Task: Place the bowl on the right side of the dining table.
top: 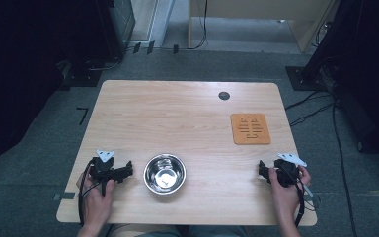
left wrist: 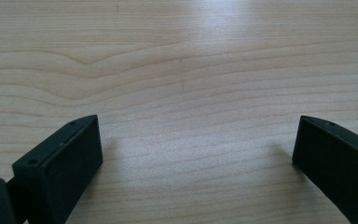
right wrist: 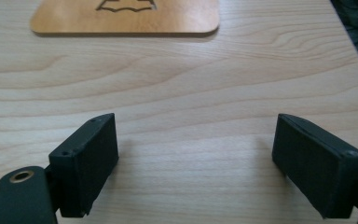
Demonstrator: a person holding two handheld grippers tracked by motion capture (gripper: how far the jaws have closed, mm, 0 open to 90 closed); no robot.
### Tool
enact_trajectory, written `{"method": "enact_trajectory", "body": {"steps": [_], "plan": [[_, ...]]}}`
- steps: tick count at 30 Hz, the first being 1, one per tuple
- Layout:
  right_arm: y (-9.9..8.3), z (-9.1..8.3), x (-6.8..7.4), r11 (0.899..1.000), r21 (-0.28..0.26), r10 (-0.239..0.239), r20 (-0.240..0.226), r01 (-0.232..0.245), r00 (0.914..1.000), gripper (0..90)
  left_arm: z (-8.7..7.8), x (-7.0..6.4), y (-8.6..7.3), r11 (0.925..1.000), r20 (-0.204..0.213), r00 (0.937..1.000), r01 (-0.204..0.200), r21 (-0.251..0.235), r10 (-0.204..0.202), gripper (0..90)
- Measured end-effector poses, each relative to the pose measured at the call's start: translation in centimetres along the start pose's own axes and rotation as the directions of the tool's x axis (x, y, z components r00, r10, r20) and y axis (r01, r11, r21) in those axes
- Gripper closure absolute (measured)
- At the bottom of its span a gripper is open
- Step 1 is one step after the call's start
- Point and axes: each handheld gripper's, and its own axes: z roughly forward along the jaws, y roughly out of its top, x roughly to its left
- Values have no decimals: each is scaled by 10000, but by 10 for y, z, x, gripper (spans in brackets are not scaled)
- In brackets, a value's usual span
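Both grippers rest low on the table [top: 187,113] with jaws spread wide and nothing between them: my left gripper [top: 127,171] sits at about nine o'clock of the steel bowl [top: 165,173], just beside it, and my right gripper [top: 261,170] lies well apart at three o'clock. From the right gripper, the wooden trivet [top: 250,129] lies at twelve o'clock. I judge the bowl light, rigid and slippery, its polished wall likely to skate out of a side squeeze. I would pinch the thin rim, one jaw inside and one outside, at its nine o'clock edge.
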Motion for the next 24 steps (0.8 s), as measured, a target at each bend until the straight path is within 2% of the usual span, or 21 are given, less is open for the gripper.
{"method": "enact_trajectory", "body": {"steps": [5,8,10,12,13,14,16,17,18,19,20,22,24], "plan": [[4,-7,11,9995,-303,-3,-219,-4,9998,142,0,0,0,10000,-5,10000,6,-4,-6,12],[8,-13,20,9988,-488,-13,-579,-16,9983,142,0,0,0,10000,-5,10000,8,-5,-8,12],[9,-15,24,9984,-558,-74,-674,36,9977,143,0,0,0,10000,-4,10000,6,-5,-6,12],[12,-20,36,9970,-744,-256,-878,191,9958,144,0,0,0,10000,-5,10000,5,-3,-5,12],[12,-20,36,9970,-744,-256,-878,191,9958,144,0,0,0,10000,-5,10000,5,-3,-5,12],[14,-23,45,9960,-844,-374,-1059,285,9937,144,0,0,0,10000,-4,10000,4,-3,-4,12],[16,-25,54,9956,-904,-381,-1330,261,9904,144,0,0,0,10000,-4,10000,6,-5,-6,12],[16,-25,54,9956,-904,-381,-1330,261,9904,144,0,0,0,10000,-4,10000,6,-5,-6,12],[18,-27,64,9952,-943,-424,-1595,275,9863,144,0,0,0,10000,-4,10000,4,-4,-4,12],[18,-27,64,9952,-943,-424,-1595,275,9863,144,0,0,0,10000,-4,10000,4,-4,-4,12],[19,-28,72,9948,-967,-478,-1785,309,9828,144,0,0,0,10000,-4,10000,4,-4,-4,12],[19,-29,75,9947,-963,-530,-1851,355,9813,144,0,0,0,10000,-2,10000,4,-5,-4,12],[20,-30,86,9940,-1001,-629,-2044,431,9769,144,0,0,0,10000,-3,10000,6,-5,-6,12]]}}
